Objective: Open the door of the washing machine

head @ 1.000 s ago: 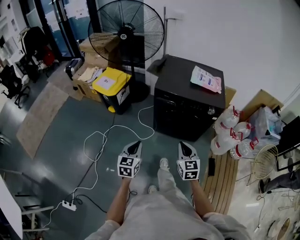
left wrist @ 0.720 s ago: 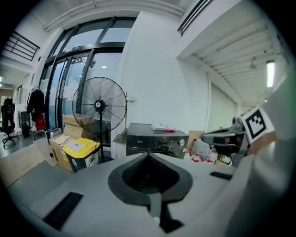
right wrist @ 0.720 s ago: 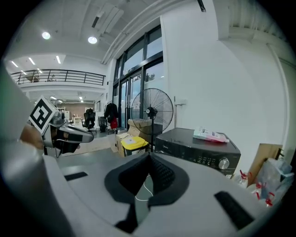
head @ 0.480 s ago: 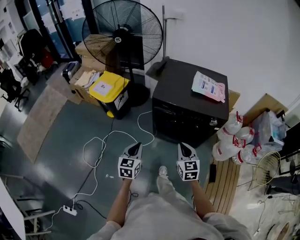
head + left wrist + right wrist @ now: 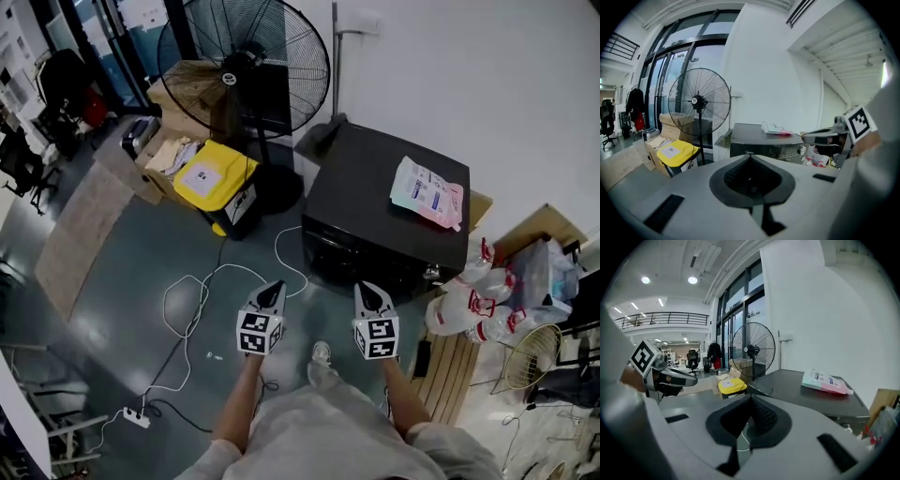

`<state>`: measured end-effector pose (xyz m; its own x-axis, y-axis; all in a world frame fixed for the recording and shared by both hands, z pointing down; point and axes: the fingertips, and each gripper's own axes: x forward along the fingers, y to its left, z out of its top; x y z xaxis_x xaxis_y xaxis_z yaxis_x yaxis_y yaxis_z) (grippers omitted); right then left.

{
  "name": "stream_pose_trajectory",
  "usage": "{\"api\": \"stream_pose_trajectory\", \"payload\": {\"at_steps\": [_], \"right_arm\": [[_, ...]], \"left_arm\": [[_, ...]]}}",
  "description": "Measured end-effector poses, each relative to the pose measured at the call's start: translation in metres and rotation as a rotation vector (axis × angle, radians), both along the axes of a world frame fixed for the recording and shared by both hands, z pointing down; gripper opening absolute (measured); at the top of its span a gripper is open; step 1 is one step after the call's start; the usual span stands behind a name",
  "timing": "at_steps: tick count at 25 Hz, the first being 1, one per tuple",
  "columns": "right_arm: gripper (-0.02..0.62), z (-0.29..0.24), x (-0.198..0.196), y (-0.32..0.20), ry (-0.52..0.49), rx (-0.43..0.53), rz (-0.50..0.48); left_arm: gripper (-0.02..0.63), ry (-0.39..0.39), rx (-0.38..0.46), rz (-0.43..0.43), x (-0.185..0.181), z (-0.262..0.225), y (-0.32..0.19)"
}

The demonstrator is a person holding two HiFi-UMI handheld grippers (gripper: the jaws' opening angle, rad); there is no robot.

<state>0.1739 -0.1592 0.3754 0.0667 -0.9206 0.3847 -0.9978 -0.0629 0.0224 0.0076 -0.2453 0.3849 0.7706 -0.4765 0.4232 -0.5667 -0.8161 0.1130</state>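
Observation:
The washing machine (image 5: 375, 220) is a black box against the white wall, with its dark front panel facing me; its door shows closed. It also appears in the left gripper view (image 5: 764, 144) and the right gripper view (image 5: 806, 392). My left gripper (image 5: 275, 284) hovers over the floor just short of the machine's front left corner, jaws shut and empty (image 5: 750, 158). My right gripper (image 5: 365, 287) hangs level with it, just in front of the machine's front, jaws shut and empty (image 5: 751, 399). Neither touches the machine.
A pink-and-blue packet (image 5: 428, 192) lies on the machine's top. A big standing fan (image 5: 246, 61), a yellow-lidded bin (image 5: 217, 178) and cardboard boxes (image 5: 186, 89) stand to the left. A white cable (image 5: 202, 281) crosses the floor. Water bottles (image 5: 466, 305) lie to the right.
The person has walked towards the washing machine. Both grippers, still shut, now hang much closer to its front than a second ago.

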Motion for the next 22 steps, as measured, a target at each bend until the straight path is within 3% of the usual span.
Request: {"api": "stream_pose_trajectory", "payload": {"at_steps": [9,22], "right_arm": [[-0.002,0.026,0.036,-0.053,-0.027,-0.041,-0.052],[-0.002,0.069,0.029,-0.090,-0.064,-0.105,-0.078]], "left_arm": [[0.008,-0.041,-0.023,-0.015,0.041,0.023,-0.050],[0.008,-0.091,-0.059,0.012,0.045,0.064,-0.093]]}}
